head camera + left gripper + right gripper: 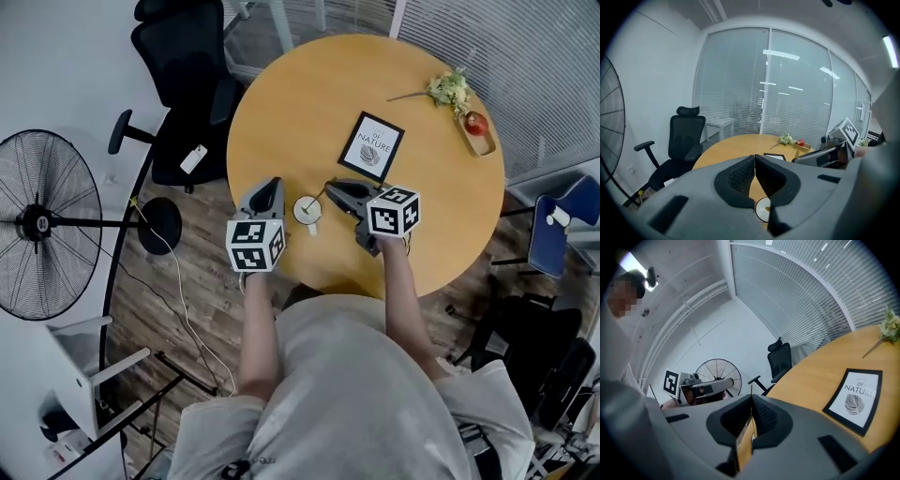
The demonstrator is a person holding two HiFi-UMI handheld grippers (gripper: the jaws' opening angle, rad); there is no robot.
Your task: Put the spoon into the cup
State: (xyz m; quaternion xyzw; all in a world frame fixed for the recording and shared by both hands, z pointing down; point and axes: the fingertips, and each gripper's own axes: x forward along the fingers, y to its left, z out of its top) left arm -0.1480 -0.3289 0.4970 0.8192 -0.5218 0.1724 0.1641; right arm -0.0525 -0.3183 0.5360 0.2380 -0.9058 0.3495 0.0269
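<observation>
Inside the cup: the lower end of the spoon [317, 199], with its handle sloping up over the rim toward the right gripper.
Spoon grip: the right gripper view shows a thin, tan strip [744, 446] pinched edge-on between the two dark pads.
Cup: a white cup [307, 212] stands upright near the table edge closest to the person, between the two grippers. It also shows low in the left gripper view [763, 209].
Right gripper: the right gripper [331, 186] has its jaws pressed onto the spoon handle, with the tips just beside the cup rim [751, 398].
Left gripper: the left gripper [277, 182] is just left of the cup and does not touch it. Its jaws meet at the tips with nothing between them [754, 157].
Table: a round wooden table [309, 103].
Framed print: a black-framed print [371, 147] lies flat beyond the cup, near the table's middle [855, 397].
Far edge: a small wooden tray [482, 143] holds a red fruit, with a green sprig [448, 89] beside it.
Floor, left: a black office chair [183, 103] and a standing fan [42, 223].
</observation>
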